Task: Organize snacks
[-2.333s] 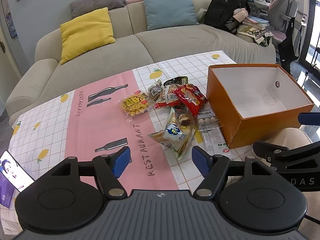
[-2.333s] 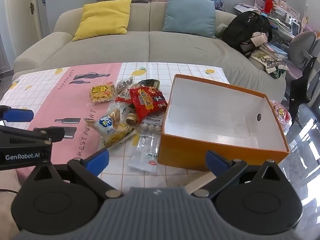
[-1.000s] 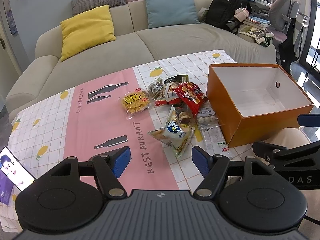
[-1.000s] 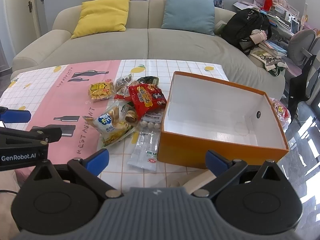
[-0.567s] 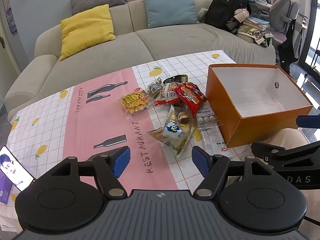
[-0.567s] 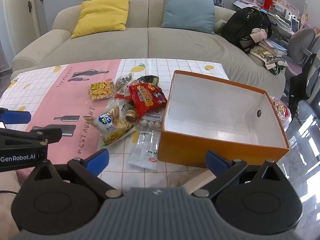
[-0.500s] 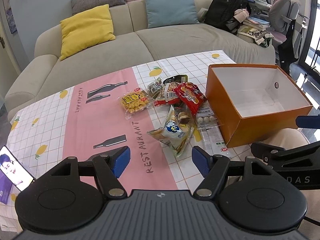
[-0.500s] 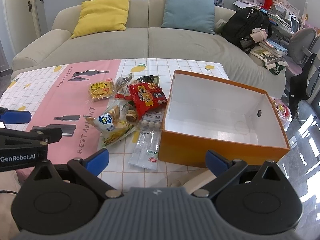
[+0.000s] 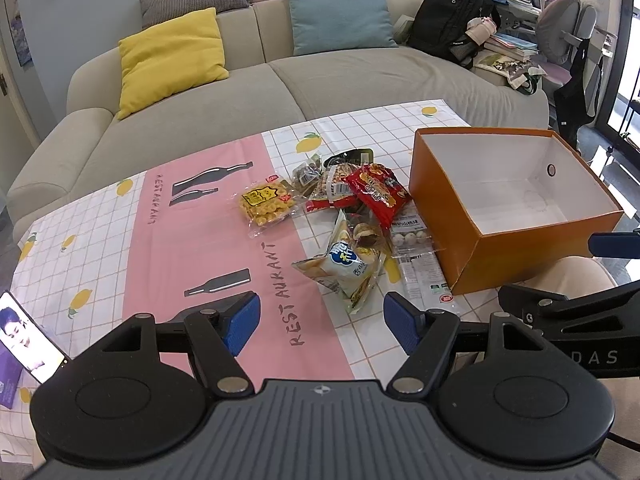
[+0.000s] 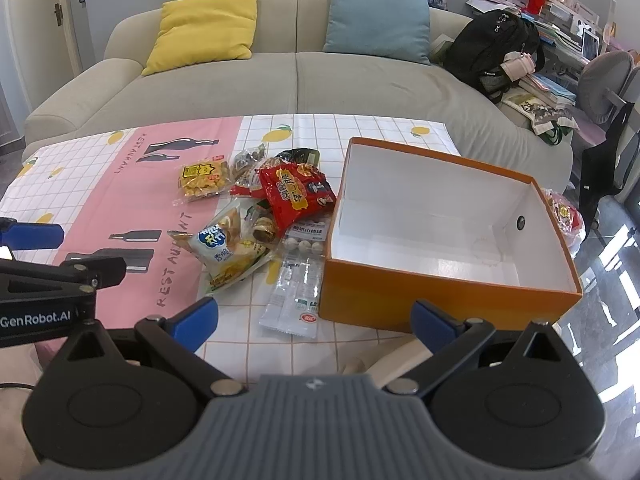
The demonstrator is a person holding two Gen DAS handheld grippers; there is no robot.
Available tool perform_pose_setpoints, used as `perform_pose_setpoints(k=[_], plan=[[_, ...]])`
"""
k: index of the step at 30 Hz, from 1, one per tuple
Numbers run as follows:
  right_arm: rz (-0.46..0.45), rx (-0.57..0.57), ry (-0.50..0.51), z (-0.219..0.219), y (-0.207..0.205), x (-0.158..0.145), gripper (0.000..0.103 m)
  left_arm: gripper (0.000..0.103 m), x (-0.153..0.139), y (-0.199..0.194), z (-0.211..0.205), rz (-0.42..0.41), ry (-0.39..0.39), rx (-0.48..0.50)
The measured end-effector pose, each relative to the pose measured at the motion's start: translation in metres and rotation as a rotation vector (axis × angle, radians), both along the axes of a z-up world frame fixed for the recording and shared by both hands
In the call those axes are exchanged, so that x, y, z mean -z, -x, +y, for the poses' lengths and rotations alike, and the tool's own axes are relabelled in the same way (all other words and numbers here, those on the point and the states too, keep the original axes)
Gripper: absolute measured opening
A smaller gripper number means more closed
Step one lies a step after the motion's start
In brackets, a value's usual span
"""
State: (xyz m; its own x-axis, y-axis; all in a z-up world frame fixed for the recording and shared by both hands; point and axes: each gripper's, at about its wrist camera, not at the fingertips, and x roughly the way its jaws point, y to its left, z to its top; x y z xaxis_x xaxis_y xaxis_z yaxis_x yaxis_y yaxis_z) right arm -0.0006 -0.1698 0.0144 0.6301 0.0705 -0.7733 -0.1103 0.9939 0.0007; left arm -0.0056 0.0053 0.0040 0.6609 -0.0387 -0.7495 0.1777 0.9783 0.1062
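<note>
A heap of snack packets lies mid-table: a yellow packet [image 9: 266, 206], a red packet [image 9: 376, 192], a white-and-blue chip bag [image 9: 346, 266] and a clear sachet [image 9: 424, 276]. An open orange box [image 9: 508, 256] with a white inside stands right of them, empty. My left gripper [image 9: 320, 322] is open and empty, above the near table edge. My right gripper [image 10: 314, 320] is open and empty, near the box's front wall [image 10: 440, 300]. The red packet [image 10: 294, 194], chip bag [image 10: 224, 250] and sachet [image 10: 296, 294] also show in the right wrist view.
A pink and white checked tablecloth [image 9: 120, 248] covers the table. A phone [image 9: 28, 336] lies at its near left corner. A beige sofa [image 9: 200, 136] with yellow and blue cushions stands behind. A black backpack [image 9: 452, 20] sits on its right end.
Both grippers have stayed open and almost still; the views shifted only slightly. Snacks and box have not moved.
</note>
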Motion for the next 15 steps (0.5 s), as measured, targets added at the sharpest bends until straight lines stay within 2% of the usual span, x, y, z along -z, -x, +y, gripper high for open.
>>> perform_pose_setpoints(k=[7,12,14,15], plan=[[0.011,0.002,-0.003,0.000,-0.001,0.003,0.100,0.080,0.003,-0.003,0.004,0.025,0.058,0.025],[0.007,0.004,-0.027,-0.001,-0.002,0.010,0.100,0.079,0.009,-0.007,0.012,0.045,0.084,0.009],[0.009,0.010,-0.042,-0.003,-0.003,0.014,0.100,0.065,0.012,-0.009,0.014,0.049,0.102,0.025],[0.009,0.009,-0.046,-0.002,-0.004,0.015,0.100,0.061,0.014,-0.010,0.014,0.051,0.103,0.029]])
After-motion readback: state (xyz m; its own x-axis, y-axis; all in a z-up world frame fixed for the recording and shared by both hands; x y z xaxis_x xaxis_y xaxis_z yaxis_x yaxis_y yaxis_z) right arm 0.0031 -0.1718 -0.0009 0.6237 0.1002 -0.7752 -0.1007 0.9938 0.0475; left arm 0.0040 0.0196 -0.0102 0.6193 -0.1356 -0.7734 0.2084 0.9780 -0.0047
